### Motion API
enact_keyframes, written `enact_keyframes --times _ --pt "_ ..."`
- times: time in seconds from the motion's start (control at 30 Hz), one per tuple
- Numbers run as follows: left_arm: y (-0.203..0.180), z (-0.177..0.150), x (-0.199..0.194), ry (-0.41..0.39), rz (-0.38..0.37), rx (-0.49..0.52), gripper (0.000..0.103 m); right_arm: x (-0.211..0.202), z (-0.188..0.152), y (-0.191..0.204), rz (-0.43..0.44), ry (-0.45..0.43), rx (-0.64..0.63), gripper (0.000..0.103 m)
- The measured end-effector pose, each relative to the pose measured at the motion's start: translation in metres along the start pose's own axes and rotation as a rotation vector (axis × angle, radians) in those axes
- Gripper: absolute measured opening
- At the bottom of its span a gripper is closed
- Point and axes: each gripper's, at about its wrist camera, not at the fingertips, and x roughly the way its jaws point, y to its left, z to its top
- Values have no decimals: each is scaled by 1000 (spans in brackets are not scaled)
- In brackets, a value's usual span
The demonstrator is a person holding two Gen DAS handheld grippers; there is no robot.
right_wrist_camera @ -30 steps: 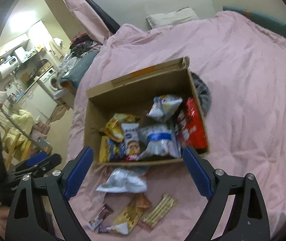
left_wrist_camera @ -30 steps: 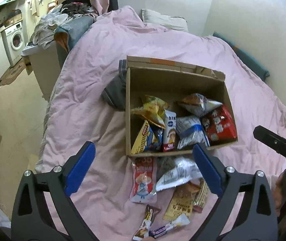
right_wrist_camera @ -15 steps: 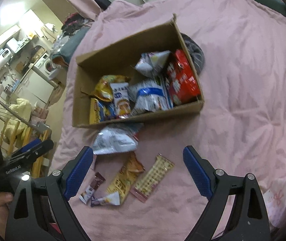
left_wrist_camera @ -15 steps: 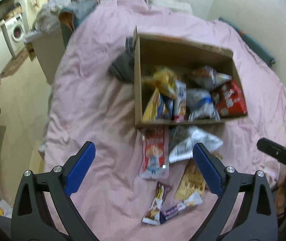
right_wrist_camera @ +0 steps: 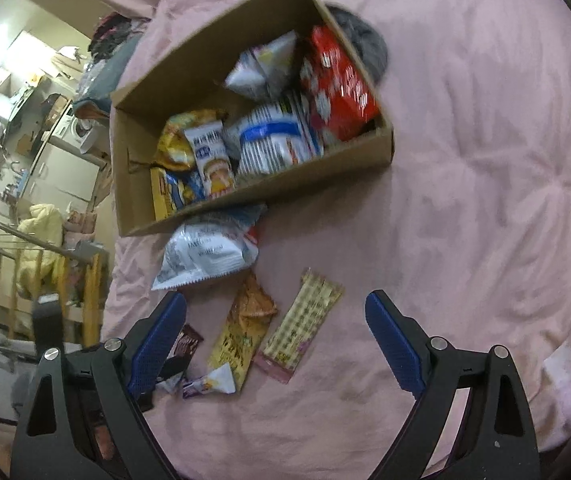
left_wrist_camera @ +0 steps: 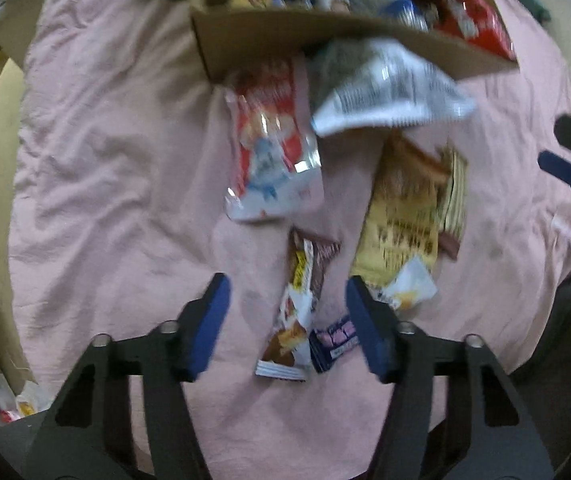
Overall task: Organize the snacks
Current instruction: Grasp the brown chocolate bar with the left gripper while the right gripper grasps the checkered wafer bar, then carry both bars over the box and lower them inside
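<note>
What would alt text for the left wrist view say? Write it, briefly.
The left gripper points down at a pink bedspread, its blue fingers straddling, not pressing, a brown snack bar. More packets lie scattered ahead, before a cardboard box of snacks.

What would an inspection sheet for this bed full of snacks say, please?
Surface: pink bedspread, wrinkled.
Job's things: cardboard box holding several snack packets; outside it, a white crisp bag, red-and-white packet, yellow packet, checked wafer bar, brown chocolate bar and purple bar.
Clutter: grey cloth behind the box.
Grippers: left hand-held gripper has just been closing, jaws astride the brown chocolate bar without pressing it; right hand-held gripper open, empty.
Cables: nothing seen.
Surroundings: washing machine, wooden rack.
</note>
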Motion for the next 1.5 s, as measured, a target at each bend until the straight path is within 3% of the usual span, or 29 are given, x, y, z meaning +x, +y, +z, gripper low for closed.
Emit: enact_keyframes --times 0.07,0.27,0.43,0.5,0.63,0.73,0.83,1.2,1.33,1.5 --pt "-2 -2 6 19 6 8 38 10 -3 -6 -2 38 30 82" --pt "-4 -5 9 45 27 8 20 48 -9 -19 -14 144 121 52" --pt "-4 -3 -6 8 17 6 15 74 -12 -14 -107 209 86 51" --pt "1 0 -20 -51 -26 -33 14 82 -13 -10 -151 225 50 50" --pt "-5 2 -44 -145 -44 -20 13 90 -16 -2 -194 222 -8 50" --pt "-4 6 -51 -170 -66 -42 13 90 -18 5 -233 207 -74 39" --pt "2 6 -57 -202 -82 -66 13 83 -18 0 -203 207 -62 29" --pt "-19 0 -55 -206 -109 -10 13 33 -27 -21 -108 118 -30 27" --pt "-26 0 -69 -263 -114 3 13 15 -22 -16 -77 74 -33 27" --pt "-29 2 -92 -357 -64 15 13 -3 -18 -17 -45 42 -45 27"
